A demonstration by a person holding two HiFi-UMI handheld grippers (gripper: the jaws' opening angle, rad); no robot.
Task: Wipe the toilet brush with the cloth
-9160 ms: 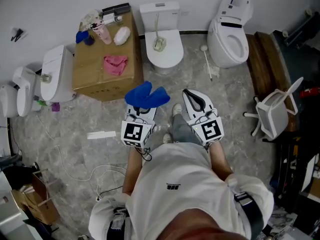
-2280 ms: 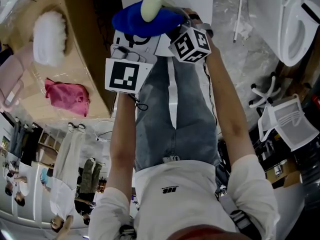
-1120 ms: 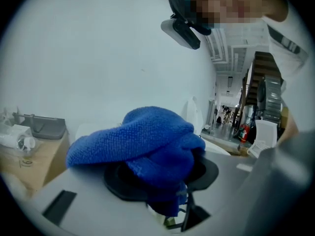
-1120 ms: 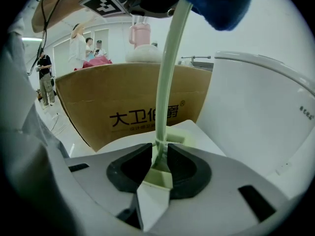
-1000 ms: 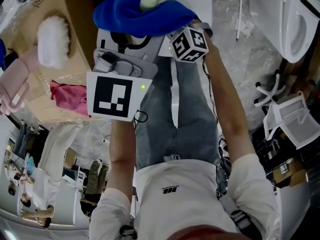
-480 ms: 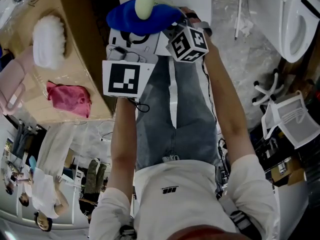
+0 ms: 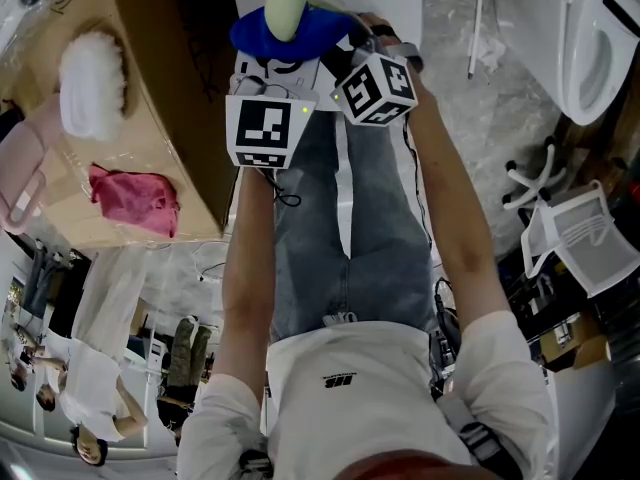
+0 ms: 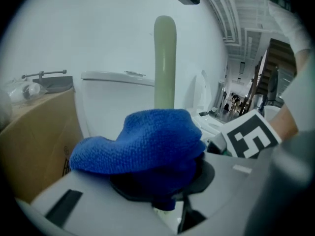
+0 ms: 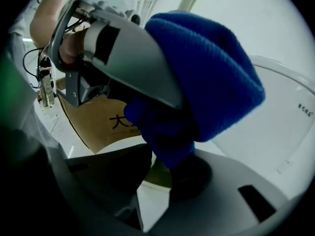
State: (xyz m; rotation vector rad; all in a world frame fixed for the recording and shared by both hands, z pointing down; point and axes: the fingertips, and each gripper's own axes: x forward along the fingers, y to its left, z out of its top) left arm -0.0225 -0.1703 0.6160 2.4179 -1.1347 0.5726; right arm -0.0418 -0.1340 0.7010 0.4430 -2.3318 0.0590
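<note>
At your left, the table (image 7: 170, 118) carries a pink cloth (image 7: 135, 198) and a white fluffy pad (image 7: 92, 83). Its edge runs close beside your left tongs (image 8: 165, 196), and the white toilet (image 8: 113, 100) stands just ahead. Your left tongs are clamped on the blue cloth (image 8: 142, 141), bunched round the pale green toilet brush (image 8: 165, 63) handle. Your right tongs (image 9: 157, 175) pinch that handle below the cloth.

- Head view: from above me, looking steeply down, farthest off.
- My left gripper view: tight behind the cloth (image 8: 142, 141), with the toilet brush (image 8: 165, 63) upright beyond it.
- My right gripper view: the same cloth (from its other side), very close.
</note>
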